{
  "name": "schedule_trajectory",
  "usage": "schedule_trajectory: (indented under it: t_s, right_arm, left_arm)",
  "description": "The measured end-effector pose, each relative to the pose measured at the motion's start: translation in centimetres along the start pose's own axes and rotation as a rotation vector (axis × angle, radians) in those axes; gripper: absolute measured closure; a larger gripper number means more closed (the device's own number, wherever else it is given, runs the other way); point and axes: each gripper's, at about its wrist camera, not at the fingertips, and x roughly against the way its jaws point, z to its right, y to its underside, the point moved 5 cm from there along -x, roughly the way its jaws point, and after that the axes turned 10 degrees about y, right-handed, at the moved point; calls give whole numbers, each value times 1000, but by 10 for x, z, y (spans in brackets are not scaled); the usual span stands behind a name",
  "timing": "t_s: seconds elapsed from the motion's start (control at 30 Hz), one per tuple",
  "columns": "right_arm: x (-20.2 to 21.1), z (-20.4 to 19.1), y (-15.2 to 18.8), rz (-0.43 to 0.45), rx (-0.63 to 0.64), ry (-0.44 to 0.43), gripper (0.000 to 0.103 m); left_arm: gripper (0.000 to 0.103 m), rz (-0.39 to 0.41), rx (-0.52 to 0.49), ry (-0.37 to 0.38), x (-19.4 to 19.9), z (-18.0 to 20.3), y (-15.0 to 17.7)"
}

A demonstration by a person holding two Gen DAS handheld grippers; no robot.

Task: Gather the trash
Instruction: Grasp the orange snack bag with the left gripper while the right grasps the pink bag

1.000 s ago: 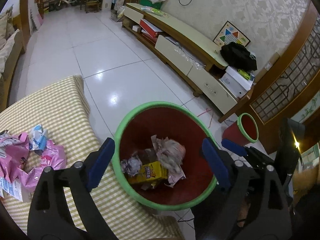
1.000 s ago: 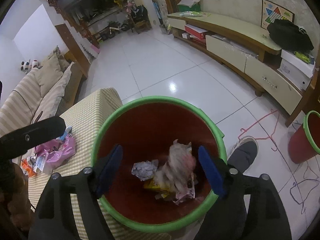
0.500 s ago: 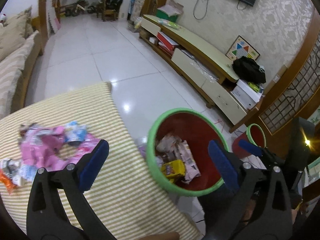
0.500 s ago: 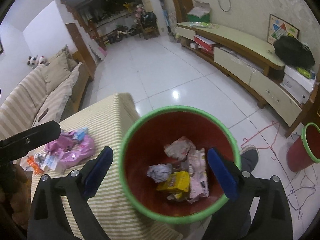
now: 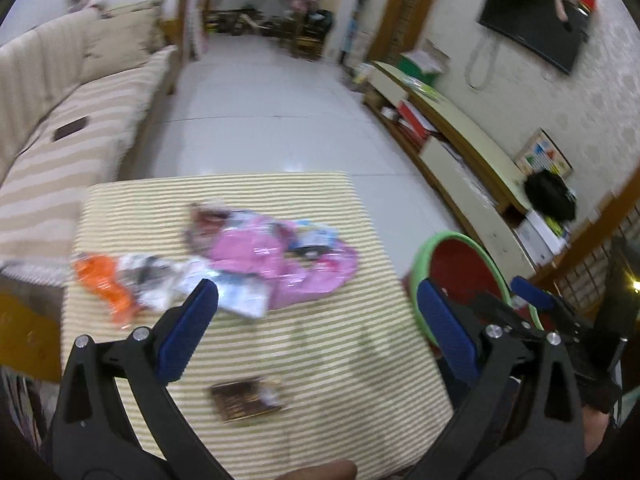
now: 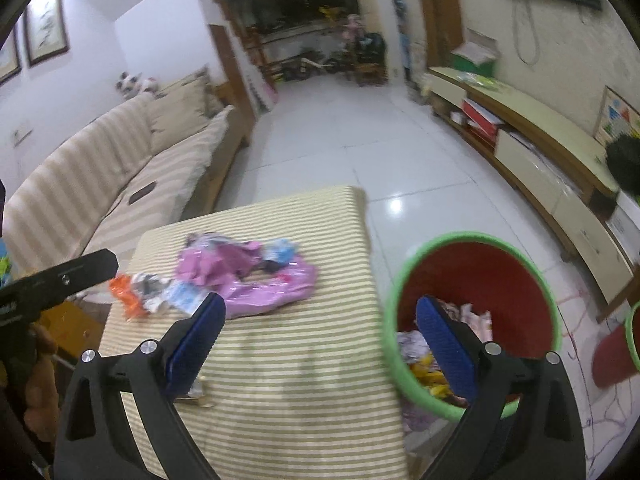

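Observation:
A pile of trash lies on the striped table (image 5: 320,360): a pink plastic bag (image 5: 280,260), an orange wrapper (image 5: 106,284), white and blue wrappers (image 5: 240,300) and a brown packet (image 5: 248,398) near the front. The red bin with a green rim (image 6: 404,292) stands on the floor at the table's right edge and holds crumpled trash (image 6: 420,356). My left gripper (image 5: 316,320) is open and empty above the table. My right gripper (image 6: 320,332) is open and empty over the table's right edge. The pink bag (image 6: 264,280) also shows in the right wrist view.
A beige striped sofa (image 5: 52,140) runs along the left. A long low TV cabinet (image 5: 460,148) lines the right wall. A second red bin (image 6: 616,352) stands on the floor at the far right. White tiled floor (image 5: 272,120) lies beyond the table.
Both grippers swung left, away from above the bin and toward the table. The trash pile now sits in the middle of both views and the bin is off to the right.

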Motion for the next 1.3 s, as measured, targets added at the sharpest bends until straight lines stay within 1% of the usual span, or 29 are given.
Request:
schedule_trajectory:
  t_s: [0.1, 0.13, 0.2, 0.23, 0.33, 0.43, 0.57, 0.73, 1.0, 1.2, 1.3]
  right_arm:
    - [2, -28, 3, 1, 39, -29, 10]
    - [2, -34, 4, -2, 45, -34, 10]
    - [2, -48, 6, -2, 52, -51, 10]
    - [1, -53, 6, -4, 55, -54, 10]
    - [1, -68, 8, -7, 77, -61, 10]
    - [1, -81, 9, -10, 107, -73, 10]
    - [-4, -95, 6, -13, 148, -84, 10]
    - [-19, -101, 3, -20, 157, -84, 10]
    - [-61, -99, 4, -80, 139, -60, 11]
    - [-102, -94, 0, -128, 110, -29, 11]
    - [-123, -87, -2, -155, 75, 0, 11]
  left_arm:
    - [5, 28, 26, -55, 19, -26, 3]
    - [5, 44, 24, -84, 27, -35, 5]
    - [5, 50, 29, -128, 40, -52, 11]
    - [5, 47, 34, -137, 43, -59, 14]
    - [5, 38, 59, -141, 55, -83, 26]
    - [5, 34, 118, -128, 62, -104, 33]
    - [5, 39, 164, -158, 64, -126, 37]
    - [5, 24, 222, -174, 54, -150, 41]
    - [5, -16, 309, -191, 20, -187, 44]
    - [6, -8, 402, -222, -2, -222, 41]
    - [9, 7, 462, -222, -15, -239, 39]
